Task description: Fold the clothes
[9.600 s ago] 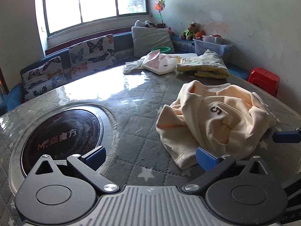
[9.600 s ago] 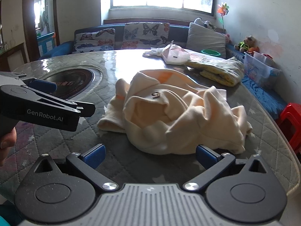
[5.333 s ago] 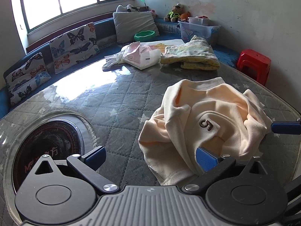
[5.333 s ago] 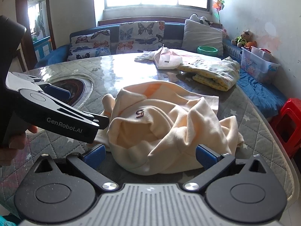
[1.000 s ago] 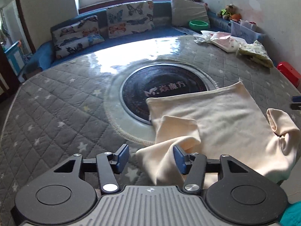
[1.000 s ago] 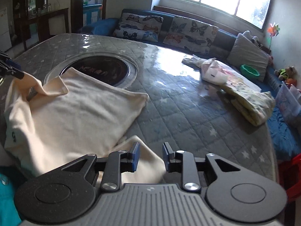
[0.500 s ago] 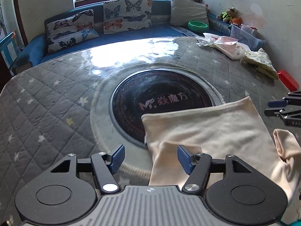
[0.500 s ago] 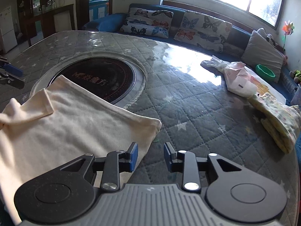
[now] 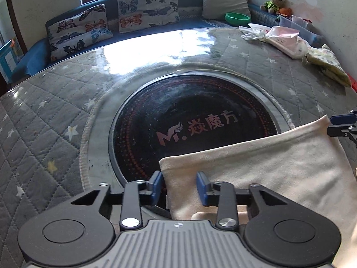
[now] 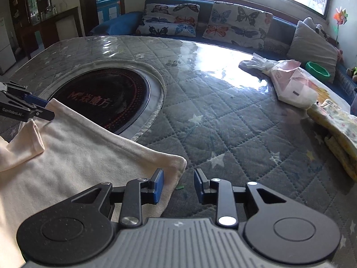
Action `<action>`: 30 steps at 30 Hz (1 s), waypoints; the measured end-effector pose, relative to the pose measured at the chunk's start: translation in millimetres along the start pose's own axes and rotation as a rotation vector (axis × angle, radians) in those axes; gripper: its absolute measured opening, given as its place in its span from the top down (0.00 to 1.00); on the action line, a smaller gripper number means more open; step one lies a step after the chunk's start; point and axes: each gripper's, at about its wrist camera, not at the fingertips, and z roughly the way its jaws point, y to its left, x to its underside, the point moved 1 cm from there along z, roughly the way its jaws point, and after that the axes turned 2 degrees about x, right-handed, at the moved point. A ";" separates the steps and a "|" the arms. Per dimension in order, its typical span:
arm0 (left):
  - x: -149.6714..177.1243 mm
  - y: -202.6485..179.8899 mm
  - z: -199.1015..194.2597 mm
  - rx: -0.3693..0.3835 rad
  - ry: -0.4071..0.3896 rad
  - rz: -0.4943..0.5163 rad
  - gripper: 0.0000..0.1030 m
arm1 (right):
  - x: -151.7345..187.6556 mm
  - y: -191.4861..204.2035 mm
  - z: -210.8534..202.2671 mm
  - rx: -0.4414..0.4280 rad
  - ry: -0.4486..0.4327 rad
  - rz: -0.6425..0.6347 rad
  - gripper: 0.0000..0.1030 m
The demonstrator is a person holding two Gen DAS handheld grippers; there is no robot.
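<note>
A cream shirt lies spread flat on the quilted table, its far hem partly over the black round hob. My left gripper is open, its fingers either side of the shirt's far left corner. My right gripper is open at the far right corner of the shirt, which lies just inside its left finger. A sleeve lies folded over the shirt's left side. Each gripper shows in the other's view, the left gripper and the right gripper.
The black hob sits in the table's middle. Folded patterned clothes and a pink and white bag lie at the table's right. A sofa with butterfly cushions runs behind. A green bowl sits on it.
Both grippers have moved forward along the shirt to its far corners. The shirt has been drawn flatter. Both stay open.
</note>
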 end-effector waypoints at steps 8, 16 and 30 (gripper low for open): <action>-5.6 3.0 0.7 -0.030 -0.042 0.005 0.94 | -17.5 11.0 10.1 0.021 -0.015 -0.055 0.93; -38.5 25.3 -6.0 -0.108 -0.137 -0.022 0.94 | -55.1 25.3 18.5 0.092 -0.115 -0.141 0.94; -43.4 35.1 1.8 -0.164 -0.153 -0.028 0.86 | -59.9 32.5 9.4 0.075 -0.109 -0.178 0.81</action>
